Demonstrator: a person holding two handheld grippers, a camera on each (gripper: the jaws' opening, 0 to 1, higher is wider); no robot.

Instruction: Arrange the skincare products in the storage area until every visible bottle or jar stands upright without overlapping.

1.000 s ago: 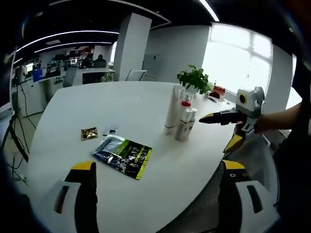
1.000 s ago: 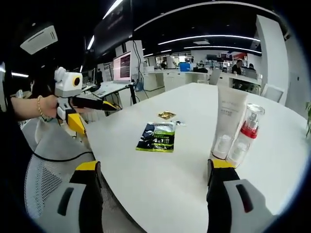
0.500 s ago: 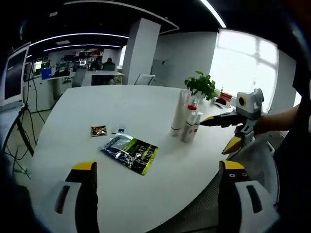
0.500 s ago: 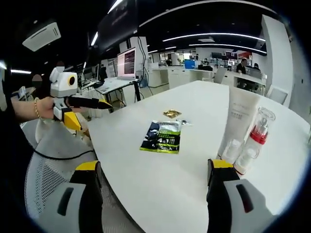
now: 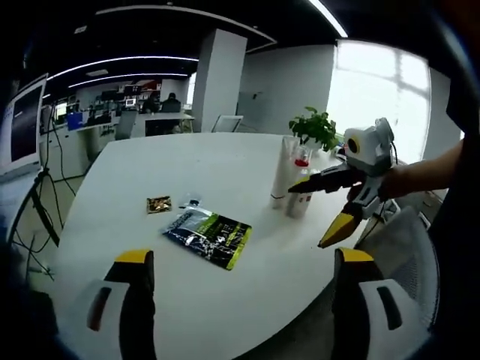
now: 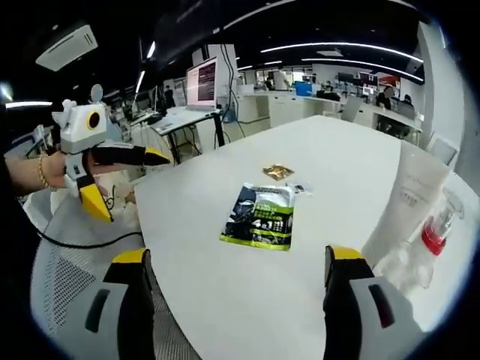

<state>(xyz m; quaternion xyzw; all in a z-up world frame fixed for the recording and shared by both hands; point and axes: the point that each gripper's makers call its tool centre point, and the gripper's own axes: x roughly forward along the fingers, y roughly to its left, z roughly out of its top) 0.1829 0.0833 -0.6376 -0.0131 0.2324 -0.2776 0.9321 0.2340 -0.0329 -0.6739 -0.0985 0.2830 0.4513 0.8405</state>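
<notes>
Standing upright at the far right of the white table [image 5: 187, 161]: tall white tube [image 5: 282, 172], cap down; clear pump bottle [image 5: 301, 186] with red collar and clear cap, touching or just beside the tube; a smaller clear-capped white bottle [image 6: 397, 264] at their base. Flat on the table nearer the middle: green-and-black sachet [image 5: 209, 236], with small gold packet [image 5: 158, 204] and tiny clear packet [image 5: 191, 202] just beyond it. Left gripper [image 5: 238, 262] wide open, holding nothing, off the near table edge. Right gripper [image 6: 240, 259] likewise spread wide, empty, its upper jaw tip near the bottles.
</notes>
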